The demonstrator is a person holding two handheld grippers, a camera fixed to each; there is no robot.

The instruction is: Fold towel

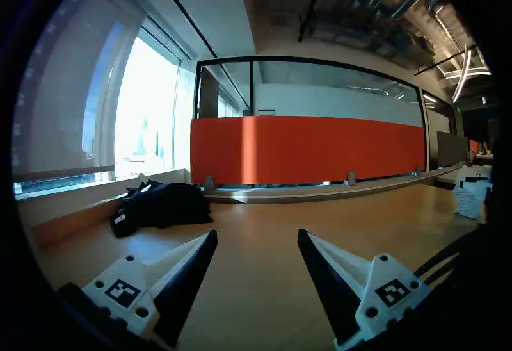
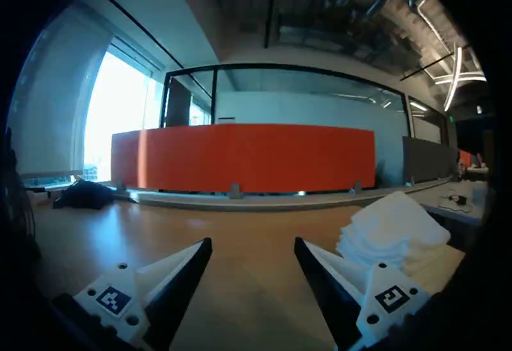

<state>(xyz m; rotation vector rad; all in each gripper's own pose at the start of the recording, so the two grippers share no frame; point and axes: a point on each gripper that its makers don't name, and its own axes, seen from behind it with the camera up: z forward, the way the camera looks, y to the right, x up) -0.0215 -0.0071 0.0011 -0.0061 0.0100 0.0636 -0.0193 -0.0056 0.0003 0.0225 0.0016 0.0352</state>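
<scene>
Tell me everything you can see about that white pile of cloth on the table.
It is a stack of white towels, folded and piled several layers high. They look soft and slightly fluffy, and the top one is rumpled rather than flat. The stack sits on the wooden table near its right-hand edge, just beyond the right claw, whose fingers are spread open and hold nothing. Whether that claw's nearer finger touches the pile cannot be told.

i count one stack of white towels (image 2: 392,229) at the right edge of the tabletop (image 2: 256,248), one black bundle (image 1: 160,205) near its left edge, one orange divider (image 1: 307,149) along the far edge.
</scene>
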